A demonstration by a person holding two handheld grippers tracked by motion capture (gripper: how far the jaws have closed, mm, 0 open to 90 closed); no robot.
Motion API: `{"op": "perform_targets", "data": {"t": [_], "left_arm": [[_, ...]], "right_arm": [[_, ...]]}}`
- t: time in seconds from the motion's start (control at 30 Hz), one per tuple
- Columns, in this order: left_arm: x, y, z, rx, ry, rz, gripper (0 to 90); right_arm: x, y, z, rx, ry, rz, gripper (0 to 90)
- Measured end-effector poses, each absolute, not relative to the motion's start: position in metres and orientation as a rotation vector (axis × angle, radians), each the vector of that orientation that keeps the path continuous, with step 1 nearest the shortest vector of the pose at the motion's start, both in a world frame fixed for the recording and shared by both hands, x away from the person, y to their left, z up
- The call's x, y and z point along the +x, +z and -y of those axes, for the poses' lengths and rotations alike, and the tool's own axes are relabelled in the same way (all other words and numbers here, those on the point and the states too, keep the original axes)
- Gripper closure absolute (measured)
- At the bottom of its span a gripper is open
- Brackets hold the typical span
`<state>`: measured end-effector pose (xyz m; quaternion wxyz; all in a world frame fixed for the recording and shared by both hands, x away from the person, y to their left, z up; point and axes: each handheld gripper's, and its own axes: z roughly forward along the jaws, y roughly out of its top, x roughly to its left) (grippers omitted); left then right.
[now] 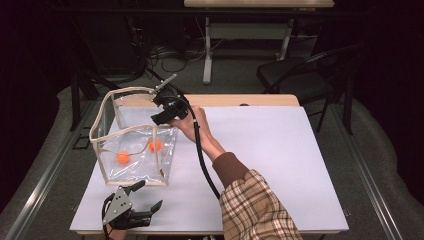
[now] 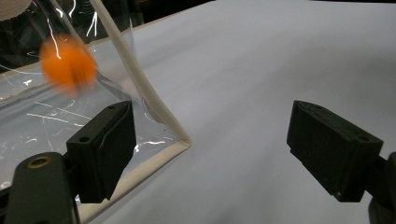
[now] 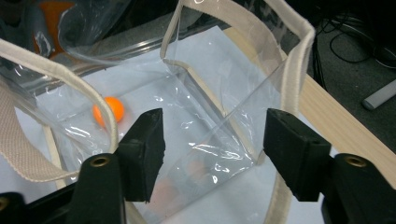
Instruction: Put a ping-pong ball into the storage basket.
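A clear plastic bag with cream trim stands open on the left of the white table. Two orange balls lie on its floor. A hand holds my right gripper over the bag's right rim, tilted down into the opening. In the right gripper view that gripper stands open above the bag's cream rim, with one orange ball below. My left gripper rests open near the front left edge, just outside the bag's near corner. An orange ball shows blurred through the plastic.
A black cable trails from the right gripper along a plaid sleeve. The wooden table edge runs behind the white sheet. Beyond it, a black chair and a desk frame stand on the floor.
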<state>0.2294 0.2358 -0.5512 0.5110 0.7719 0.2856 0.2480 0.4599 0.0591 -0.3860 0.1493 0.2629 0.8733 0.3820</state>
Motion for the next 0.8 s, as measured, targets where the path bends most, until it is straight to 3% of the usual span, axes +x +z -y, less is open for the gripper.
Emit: {"op": "perform_targets", "data": {"t": [0.4, 0.8], "left_arm": [[0.230, -0.551, -0.236, 1.860, 0.598, -0.685, 15.8], [0.229, -0.551, -0.235, 1.863, 0.596, -0.690, 15.8]], "right_arm": [[0.450, -0.378, -0.028, 0.770, 1.207, -2.468, 16.0], [0.439, -0.381, 0.006, 0.754, 1.212, -2.462, 11.8]]}}
